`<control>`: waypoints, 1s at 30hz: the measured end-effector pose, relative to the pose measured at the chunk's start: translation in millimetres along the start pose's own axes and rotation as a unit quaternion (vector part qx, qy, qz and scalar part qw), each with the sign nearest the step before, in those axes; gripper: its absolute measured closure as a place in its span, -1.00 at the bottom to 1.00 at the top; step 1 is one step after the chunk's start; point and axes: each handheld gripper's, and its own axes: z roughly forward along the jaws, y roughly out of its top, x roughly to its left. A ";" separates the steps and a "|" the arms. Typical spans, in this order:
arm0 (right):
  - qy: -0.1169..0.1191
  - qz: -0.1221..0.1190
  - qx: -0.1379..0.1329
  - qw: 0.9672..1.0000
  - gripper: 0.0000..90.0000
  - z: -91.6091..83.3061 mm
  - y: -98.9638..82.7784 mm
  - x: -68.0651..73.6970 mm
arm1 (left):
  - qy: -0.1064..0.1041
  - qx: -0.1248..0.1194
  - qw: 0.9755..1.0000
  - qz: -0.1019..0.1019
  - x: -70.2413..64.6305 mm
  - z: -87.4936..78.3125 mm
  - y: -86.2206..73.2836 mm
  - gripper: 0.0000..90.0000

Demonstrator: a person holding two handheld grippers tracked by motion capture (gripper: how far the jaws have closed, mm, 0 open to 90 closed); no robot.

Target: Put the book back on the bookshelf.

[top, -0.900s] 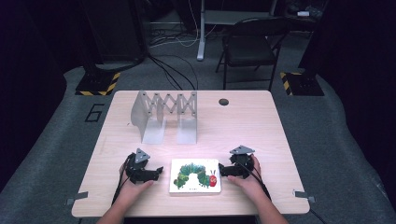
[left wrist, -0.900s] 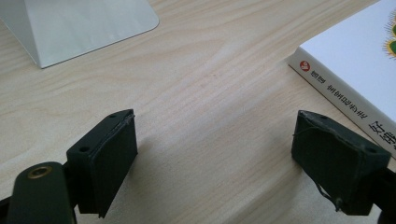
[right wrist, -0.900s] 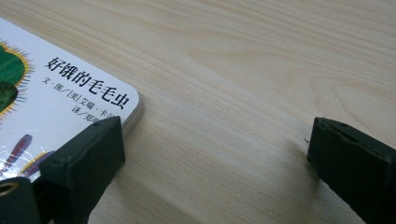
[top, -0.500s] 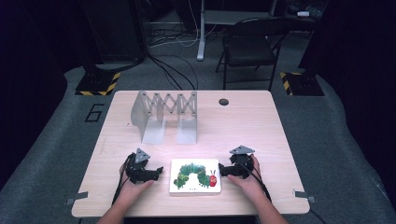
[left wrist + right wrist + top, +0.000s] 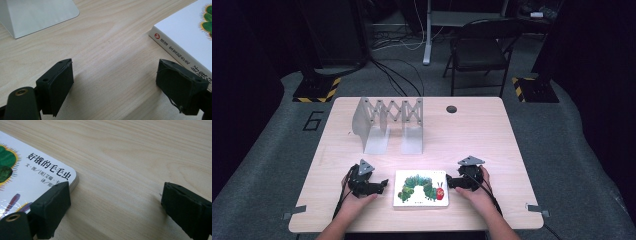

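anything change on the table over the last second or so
Nothing visibly changed. The left gripper and right gripper sit open on either side of the book, holding nothing, and the metal rack is in the same spot.

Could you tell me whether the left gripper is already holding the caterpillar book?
No, the left gripper stands open over bare wood, with the book lying beside it.

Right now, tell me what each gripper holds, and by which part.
Nothing. The left gripper and right gripper stand open on either side of the book.
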 end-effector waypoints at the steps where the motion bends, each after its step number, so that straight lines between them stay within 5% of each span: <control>1: 0.002 -0.004 0.000 1.000 -0.72 -0.6 0.5 -0.5 | 0.002 0.000 1.000 0.000 -0.2 -0.2 0.0 -0.67; 9: -0.001 0.009 0.024 1.000 -0.50 -6.2 4.4 1.6 | 0.008 0.001 1.000 -0.003 -0.6 -1.6 0.5 -0.60; 12: -0.004 -0.004 0.036 0.999 -0.44 -8.9 6.7 1.1 | 0.006 0.001 1.000 -0.003 -0.5 -4.6 2.4 -0.58; 15: -0.007 -0.002 0.036 0.999 -0.37 -11.7 8.4 0.4 | 0.006 -0.009 1.000 -0.017 -1.7 -7.5 4.5 -0.54; 24: 0.017 0.032 0.051 0.998 -0.21 -21.8 11.9 -5.7 | -0.011 -0.007 0.999 -0.030 -4.5 -18.7 8.1 -0.51; 30: 0.047 0.029 0.054 0.997 -0.16 -27.6 13.5 -4.5 | -0.030 -0.007 0.999 -0.036 -9.2 -24.4 8.7 -0.43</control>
